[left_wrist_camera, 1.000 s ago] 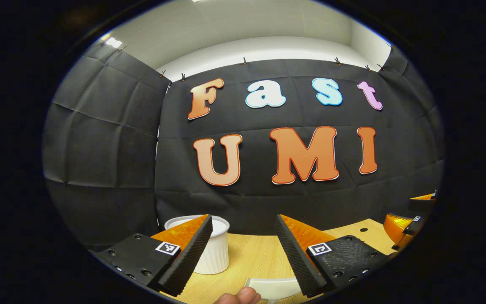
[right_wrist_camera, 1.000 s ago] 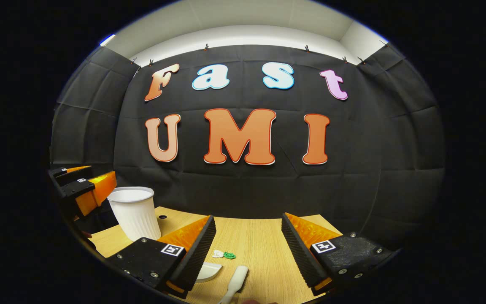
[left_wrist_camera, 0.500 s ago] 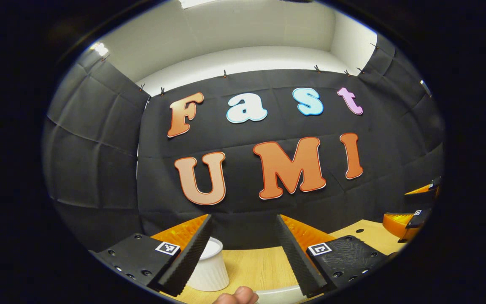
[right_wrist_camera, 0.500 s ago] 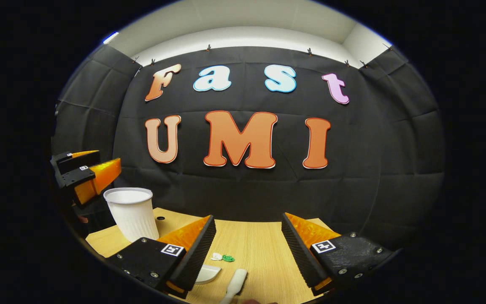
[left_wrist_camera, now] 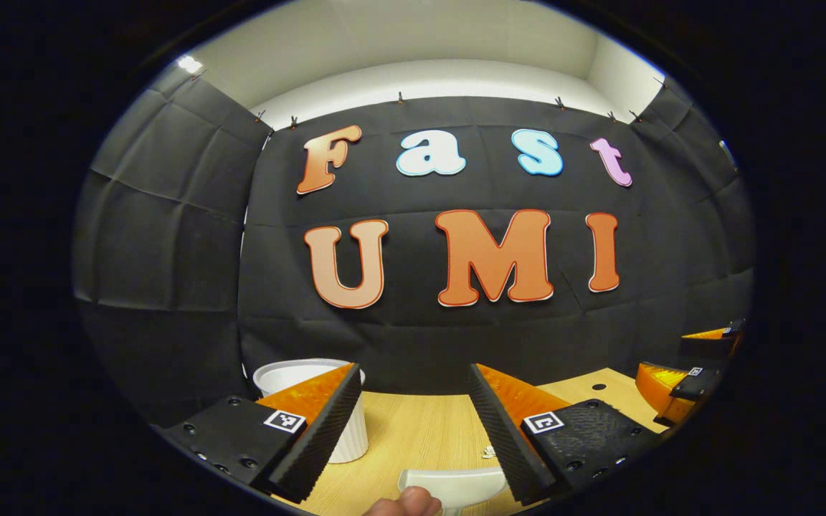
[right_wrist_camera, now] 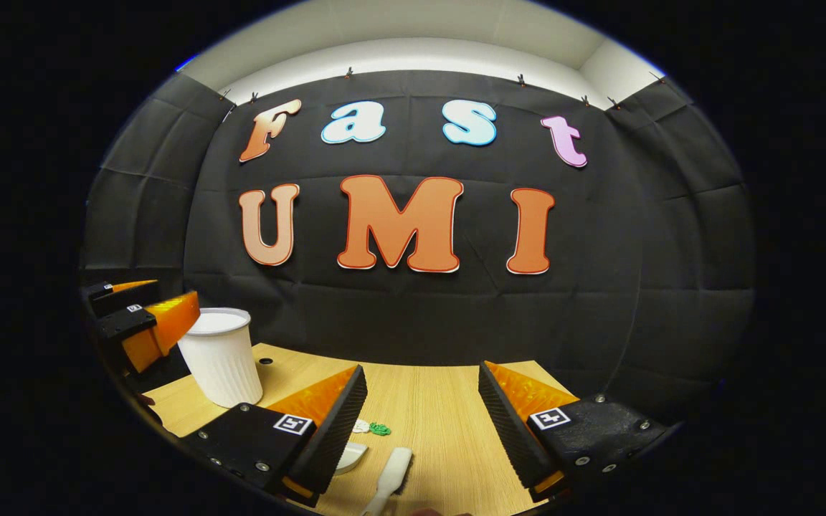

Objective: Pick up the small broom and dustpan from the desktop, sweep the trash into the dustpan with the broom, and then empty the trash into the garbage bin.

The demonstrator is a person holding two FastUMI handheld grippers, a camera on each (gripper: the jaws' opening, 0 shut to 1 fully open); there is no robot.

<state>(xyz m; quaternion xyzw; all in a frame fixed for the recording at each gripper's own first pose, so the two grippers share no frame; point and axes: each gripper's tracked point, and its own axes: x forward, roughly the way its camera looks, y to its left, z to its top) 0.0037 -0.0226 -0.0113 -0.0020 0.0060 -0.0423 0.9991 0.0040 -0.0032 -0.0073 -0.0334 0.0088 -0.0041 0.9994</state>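
The small broom (right_wrist_camera: 390,471) lies on the wooden desktop (right_wrist_camera: 442,423), long axis running toward the wall (slightly tilted right), between the spread, empty fingers of the right gripper (right_wrist_camera: 421,416). The left gripper (left_wrist_camera: 413,419) gapes too, above the white dustpan (left_wrist_camera: 452,484).

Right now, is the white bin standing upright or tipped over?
Upright. The bin stands on its narrow base on the desk, open rim facing up, beside the left gripper.
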